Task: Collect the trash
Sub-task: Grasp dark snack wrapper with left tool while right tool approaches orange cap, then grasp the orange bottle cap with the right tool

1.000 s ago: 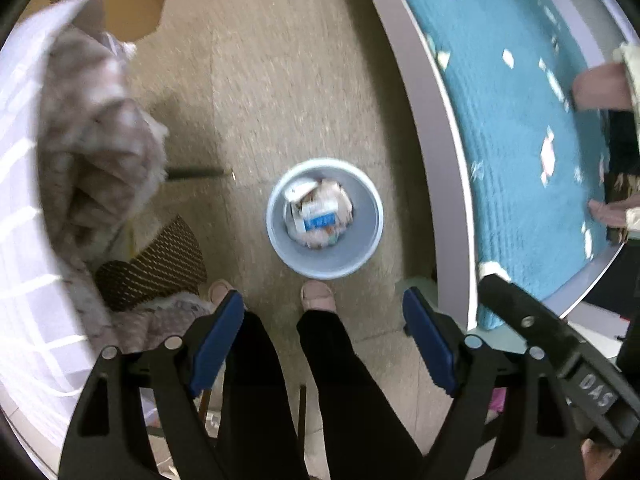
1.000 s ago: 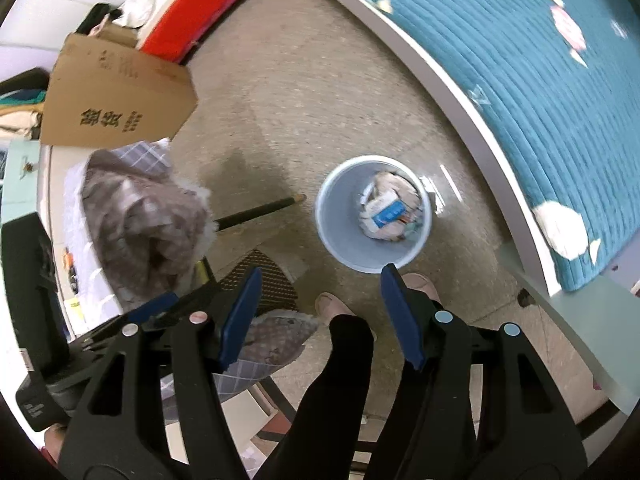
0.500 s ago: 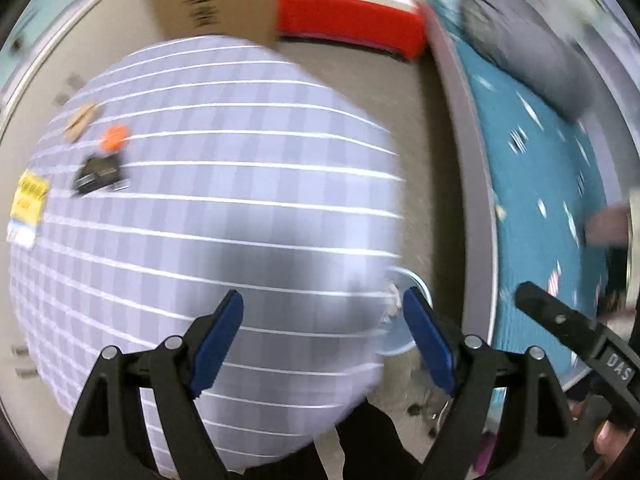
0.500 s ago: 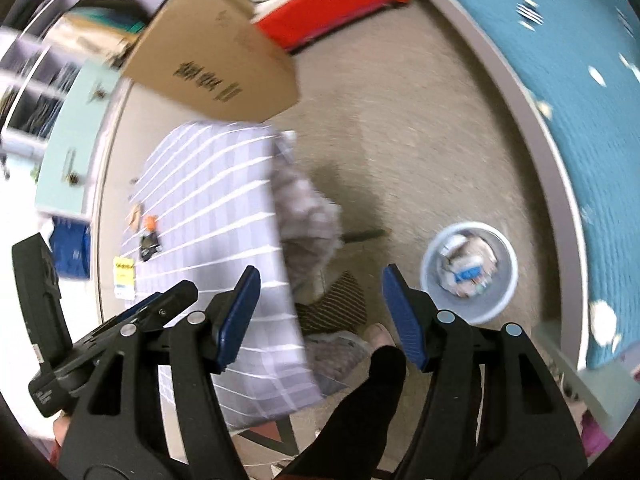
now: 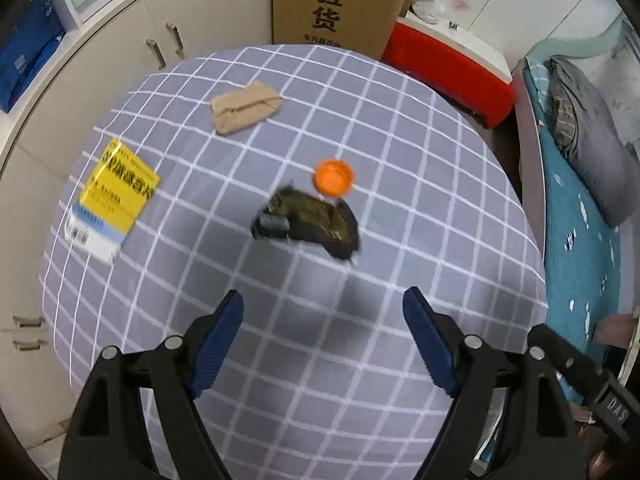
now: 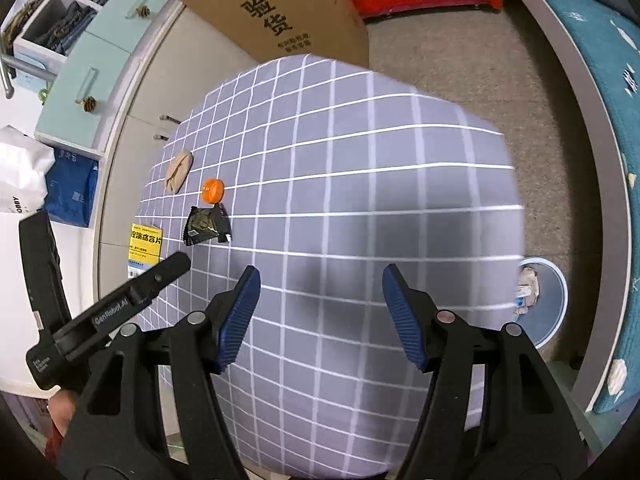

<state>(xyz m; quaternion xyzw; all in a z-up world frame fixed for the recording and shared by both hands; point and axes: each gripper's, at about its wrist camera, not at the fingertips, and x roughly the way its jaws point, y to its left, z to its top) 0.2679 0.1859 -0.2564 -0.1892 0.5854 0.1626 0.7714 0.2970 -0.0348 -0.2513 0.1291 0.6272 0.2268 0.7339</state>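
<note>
**Q:** Left wrist view — what's sitting where right now?

**A:** Biggest thing is the bench with the grey cloth gridded in white lines (image 5: pixel 420 208). On it, going down in size: a yellow-and-white printed leaflet (image 5: pixel 114 200) near its left edge, a dark crinkly snack wrapper (image 5: pixel 312 220) around the middle, a folded brown paper packet (image 5: pixel 246 108) toward the far side, and a small orange plastic bottle cap (image 5: pixel 333 177) just beside the wrapper's far edge, maybe touching it. Can't say for sure, it's a bit blurry.

**Q:** And the bin?

**A:** Round pale blue wastebasket (image 6: pixel 550 304) on the carpet off the bench's right side, only in the right wrist view, partly hidden behind the bench edge. Crumpled paper scraps (image 6: pixel 528 292) are inside.

**Q:** Fingers holding anything?

**A:** Nope. Left gripper (image 5: pixel 322 340) has its blue fingers (image 5: pixel 218 340) spread wide over bare cloth, nothing between them. Right gripper (image 6: pixel 316 316) is spread too, a bit narrower, also empty, hovering above the near part of the bench, well apart from all four bits of trash.
</note>
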